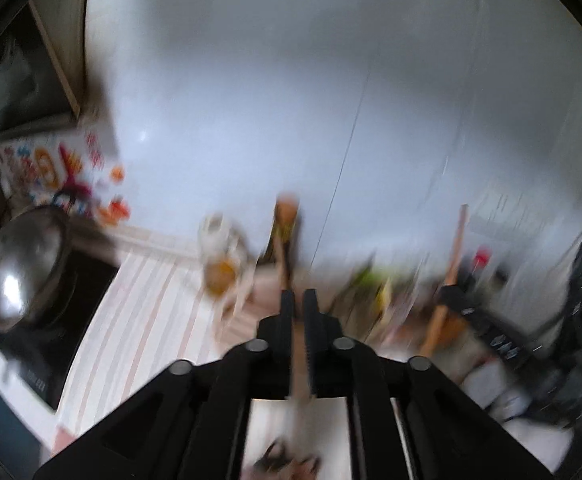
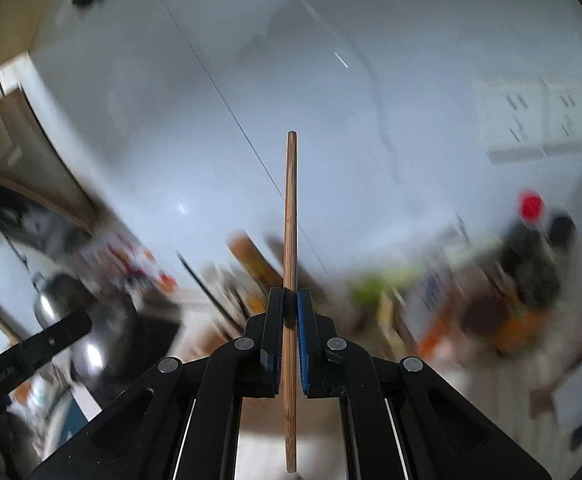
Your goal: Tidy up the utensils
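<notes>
Here, striped counter (image 1: 151, 320) blurred; right tongs (image 2: 290, 300) clench chopstick (image 2: 290, 208); left tongs (image 1: 299, 300) unclear.

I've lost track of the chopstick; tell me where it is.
In the right wrist view, the chopstick stands clamped between the right gripper pads, its tip pointing up against the white wall.

We saw black angular linkage arms with round silver pivot pins on the left gripper (image 1: 299, 300) and the right gripper (image 2: 291, 300) (blue pads inside).
</notes>
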`<state>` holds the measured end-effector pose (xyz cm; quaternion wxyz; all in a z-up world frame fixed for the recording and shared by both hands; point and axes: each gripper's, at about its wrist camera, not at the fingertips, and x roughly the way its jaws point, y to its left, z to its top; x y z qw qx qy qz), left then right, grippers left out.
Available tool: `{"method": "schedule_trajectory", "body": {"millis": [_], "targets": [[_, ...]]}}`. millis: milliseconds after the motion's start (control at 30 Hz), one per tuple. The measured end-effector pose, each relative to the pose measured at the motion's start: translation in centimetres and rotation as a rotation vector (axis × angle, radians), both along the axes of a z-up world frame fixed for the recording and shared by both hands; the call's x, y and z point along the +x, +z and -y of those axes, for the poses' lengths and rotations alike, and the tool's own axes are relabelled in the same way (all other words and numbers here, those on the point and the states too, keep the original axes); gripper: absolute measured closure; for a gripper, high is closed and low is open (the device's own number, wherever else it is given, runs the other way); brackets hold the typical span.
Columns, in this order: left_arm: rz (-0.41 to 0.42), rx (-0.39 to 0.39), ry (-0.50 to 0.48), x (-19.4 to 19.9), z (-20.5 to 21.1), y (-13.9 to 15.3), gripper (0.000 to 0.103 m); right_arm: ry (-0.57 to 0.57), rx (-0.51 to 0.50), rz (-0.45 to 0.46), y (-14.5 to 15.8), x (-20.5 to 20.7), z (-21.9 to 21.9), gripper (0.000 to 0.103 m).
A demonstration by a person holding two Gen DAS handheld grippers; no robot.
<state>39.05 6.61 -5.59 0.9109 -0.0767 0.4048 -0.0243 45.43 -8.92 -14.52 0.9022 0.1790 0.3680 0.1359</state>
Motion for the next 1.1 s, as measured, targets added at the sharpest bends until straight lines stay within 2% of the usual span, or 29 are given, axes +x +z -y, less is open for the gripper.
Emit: {"method": "schedule_trajectory", "body": {"millis": [33, 67, 100, 233, 267, 333, 433, 533, 700, 867, 1100], "targets": [[-0.039, 0.016, -0.015, -0.5, 0.6, -1.9, 0.075, -0.002, -0.038, -0.060, -1.9, -1.0, 0.8, 0.096], [-0.083, 0.027, -0.036, -1.3, 1.4, -4.2, 0.049, -0.006, -0.061, -0.125, -4.1, -2.1, 1.8, 0.096], [-0.124, 0.027, -0.055, -1.8, 2.3, -6.2, 0.034, -0.014, -0.085, -0.193, -6.1, -2.9, 2.8, 0.096], [-0.284, 0.044, -0.142, -2.3, 6.3, -13.7, 0.034, -0.098, -0.125, -0.461, -14.5, -6.0, 7.2, 0.096], [-0.306, 0.054, -0.158, -2.2, 7.3, -15.0, 0.034, -0.114, -0.131, -0.502, -16.0, -6.5, 8.0, 0.096], [-0.336, 0.129, -0.198, -1.6, 9.9, -17.7, 0.034, -0.155, -0.168, -0.570, -19.3, -7.4, 9.5, 0.096], [-0.350, 0.262, -0.276, 0.0, 14.1, -20.5, 0.034, -0.205, -0.191, -0.638, -22.6, -7.9, 11.3, 0.096], [-0.344, 0.403, -0.345, 2.6, 17.6, -22.7, 0.034, -0.255, -0.169, -0.665, -24.2, -8.6, 13.2, 0.096], [-0.369, 0.512, -0.388, 6.6, 20.2, -25.7, 0.035, -0.302, -0.118, -0.662, -24.8, -9.3, 15.2, 0.096], [-0.393, 0.510, -0.361, 7.3, 20.3, -26.9, 0.035, -0.314, -0.059, -0.654, -24.8, -9.0, 17.2, 0.096], [-0.413, 0.366, -0.327, 1.7, 16.9, -25.8, 0.035, -0.247, -0.086, -0.693, -24.9, -8.8, 17.1, 0.096]]}}
